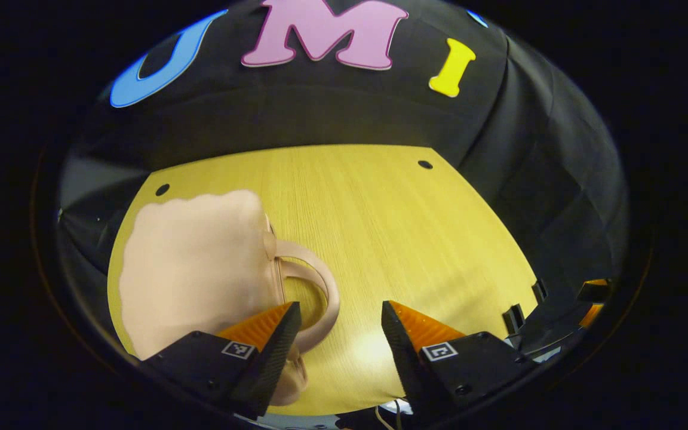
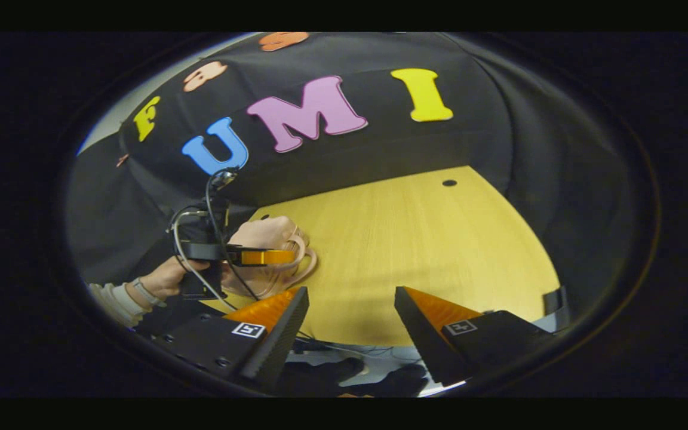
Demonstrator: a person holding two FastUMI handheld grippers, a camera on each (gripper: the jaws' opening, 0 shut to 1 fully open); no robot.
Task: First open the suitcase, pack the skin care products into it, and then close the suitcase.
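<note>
Suitcase (image 1: 194,269), a small pale pink case with a looped handle (image 1: 314,292), lies shut on the wooden surface (image 1: 415,239) at its left side, so by my judgement the task is barely begun: opening, packing and closing all remain (no skin care products can be made out). The left tongs (image 1: 341,316) gape wide and hold nothing, one tip just at the handle. The right tongs (image 2: 351,301) gape empty too, well back from the case.
</note>
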